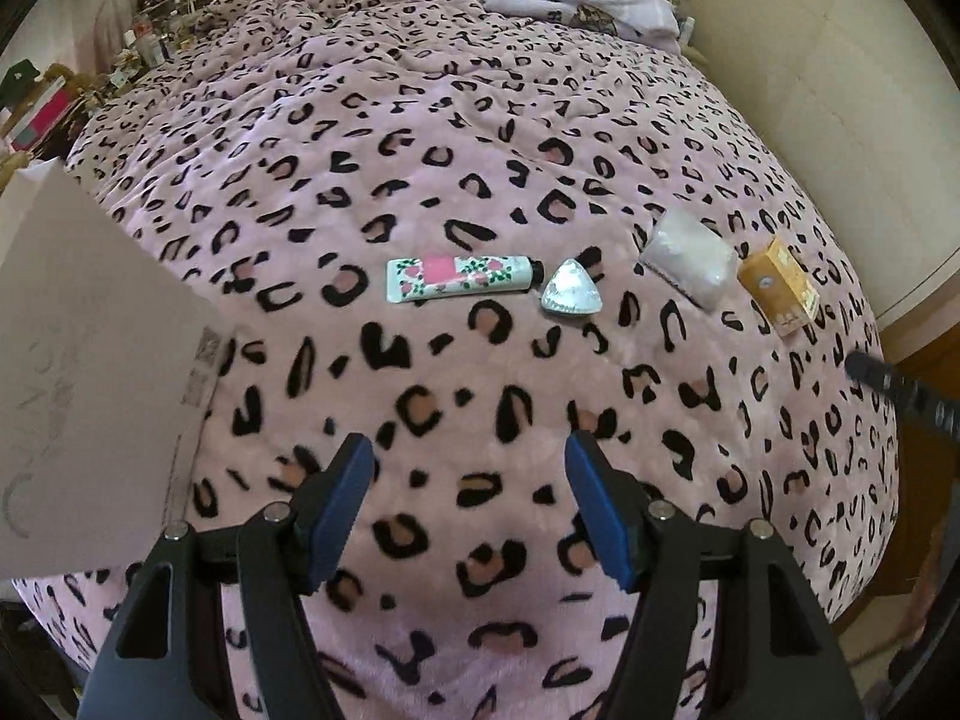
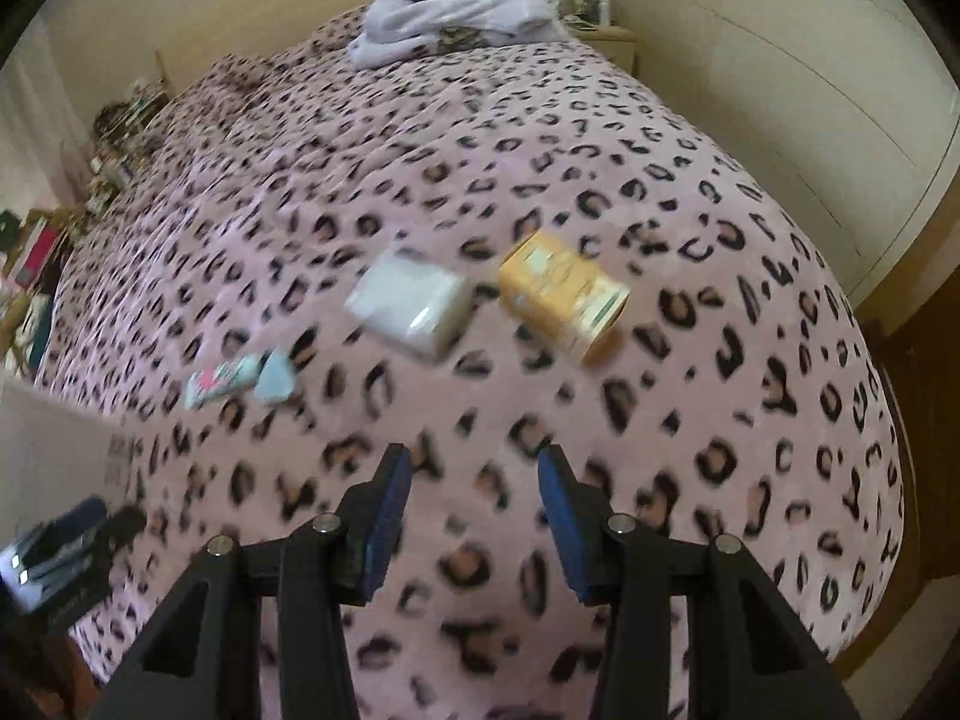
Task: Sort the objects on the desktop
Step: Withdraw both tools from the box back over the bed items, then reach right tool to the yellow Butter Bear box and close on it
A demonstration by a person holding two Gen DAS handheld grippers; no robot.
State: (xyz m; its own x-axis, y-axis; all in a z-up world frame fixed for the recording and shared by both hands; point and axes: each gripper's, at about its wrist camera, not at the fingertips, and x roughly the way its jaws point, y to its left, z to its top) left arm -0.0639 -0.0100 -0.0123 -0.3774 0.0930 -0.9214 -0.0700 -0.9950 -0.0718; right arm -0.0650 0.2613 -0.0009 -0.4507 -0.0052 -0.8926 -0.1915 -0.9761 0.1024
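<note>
1. Left wrist view: the left gripper (image 1: 468,480) hangs spread and empty over the bed (image 1: 420,138). The floral tube (image 1: 462,279) lies ahead of it, long axis crosswise, cap touching the silver triangle (image 1: 573,297).
2. Further right lie the clear packet (image 1: 690,267) and the orange box (image 1: 780,288), just beside each other.
3. Right wrist view, blurred: the right gripper (image 2: 474,504) is also spread and empty, nearer the packet and box.
4. A white carton (image 1: 90,360) stands at the left; whether anything lies inside it is hidden. Open blanket surrounds every item.
</note>
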